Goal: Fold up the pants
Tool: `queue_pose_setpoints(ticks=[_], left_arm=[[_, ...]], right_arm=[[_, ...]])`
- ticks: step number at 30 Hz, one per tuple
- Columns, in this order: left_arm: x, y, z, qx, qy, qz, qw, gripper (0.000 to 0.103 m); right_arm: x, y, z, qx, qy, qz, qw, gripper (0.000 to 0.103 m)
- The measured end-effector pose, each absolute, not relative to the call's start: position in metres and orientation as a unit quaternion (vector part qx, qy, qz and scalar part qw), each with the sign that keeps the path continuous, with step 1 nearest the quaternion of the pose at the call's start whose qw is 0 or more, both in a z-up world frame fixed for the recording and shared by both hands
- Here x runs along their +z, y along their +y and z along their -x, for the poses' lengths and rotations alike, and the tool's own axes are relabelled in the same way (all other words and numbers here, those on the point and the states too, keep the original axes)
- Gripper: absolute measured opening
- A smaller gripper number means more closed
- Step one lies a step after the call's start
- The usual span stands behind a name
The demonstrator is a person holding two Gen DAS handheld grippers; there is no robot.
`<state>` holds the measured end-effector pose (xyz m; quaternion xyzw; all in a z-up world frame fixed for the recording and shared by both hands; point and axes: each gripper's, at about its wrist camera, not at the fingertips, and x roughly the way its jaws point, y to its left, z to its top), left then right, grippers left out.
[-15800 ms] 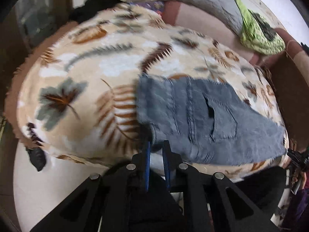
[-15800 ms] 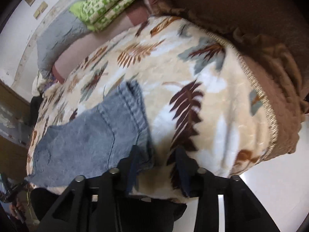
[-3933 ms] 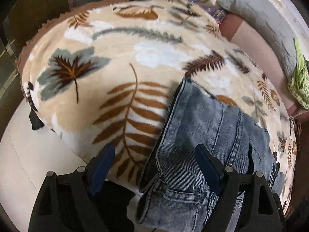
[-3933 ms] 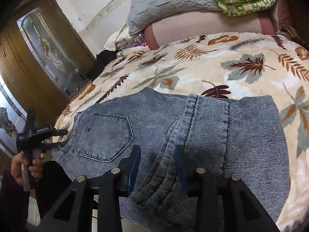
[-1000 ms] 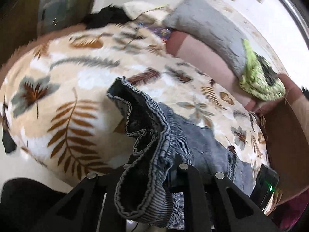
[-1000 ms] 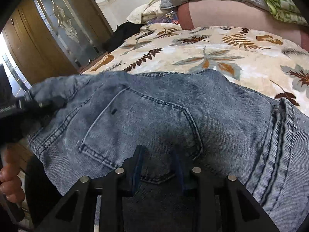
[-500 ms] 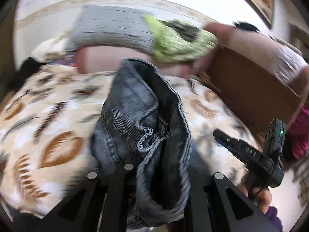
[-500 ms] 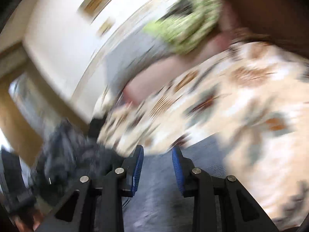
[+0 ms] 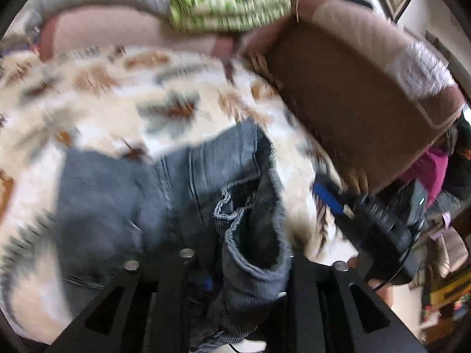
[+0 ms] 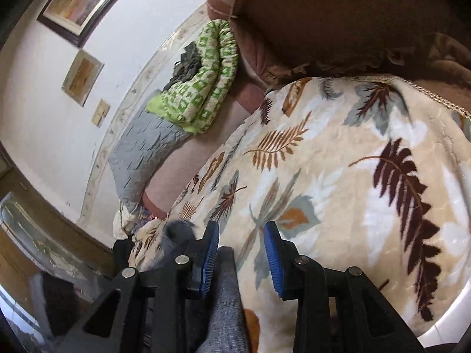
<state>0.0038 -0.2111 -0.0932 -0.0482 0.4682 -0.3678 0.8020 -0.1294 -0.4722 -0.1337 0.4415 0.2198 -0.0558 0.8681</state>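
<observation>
a: left gripper (image 9: 235, 273)?
b: jaws opening, bunched blue-grey denim pants (image 9: 164, 194) between them, spread ahead on the leaf-print beige blanket (image 9: 97, 97).
a: right gripper (image 10: 241, 256)?
b: part open, pads clear; a denim strip lies below them.

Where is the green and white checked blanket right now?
The green blanket lies rolled at the head of the bed, beside the grey pillow, at the upper left of the right wrist view.
</observation>
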Motion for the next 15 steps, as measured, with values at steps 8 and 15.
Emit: queue_pose_setpoints(ticks=[8,15], left_arm=[[-0.044,-0.198,0.011,-0.415,0.402,0.059,0.814,0.057],[-0.083,-0.139,-0.034,-0.281,0.444,0.041,0.850,0.059]], right_arm=[[-0.126,-0.441,0.113,-0.073,0.226,-0.389,0.890,0.035],[-0.145,-0.444,0.103,-0.048,0.277,-0.414,0.866,0.037]])
